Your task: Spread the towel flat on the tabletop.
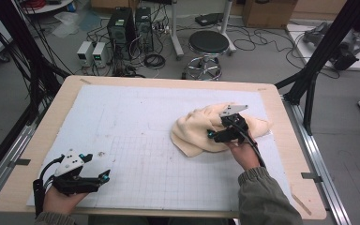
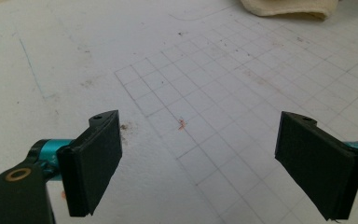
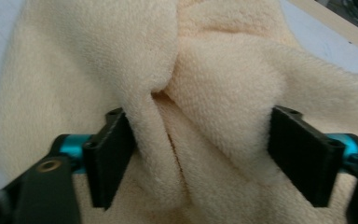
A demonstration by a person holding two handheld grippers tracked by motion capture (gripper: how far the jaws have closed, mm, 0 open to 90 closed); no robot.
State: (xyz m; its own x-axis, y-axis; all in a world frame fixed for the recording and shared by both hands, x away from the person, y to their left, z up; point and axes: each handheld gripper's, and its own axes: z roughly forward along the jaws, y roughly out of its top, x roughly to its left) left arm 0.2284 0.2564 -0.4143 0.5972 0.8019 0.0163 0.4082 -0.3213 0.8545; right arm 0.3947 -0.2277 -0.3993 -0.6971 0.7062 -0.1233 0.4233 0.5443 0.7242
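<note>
One cream towel (image 1: 201,131) lay bunched on one gridded mat (image 1: 136,122). Right gripper (image 3: 200,156) stood wide open, folds between its jaws. Left gripper (image 2: 198,165) gaped wide, holding nothing, well apart.

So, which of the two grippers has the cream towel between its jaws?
The right gripper: its open jaws stand on either side of a bunched fold of the cream towel. The left gripper hangs open over the bare gridded mat, apart from the towel.
</note>
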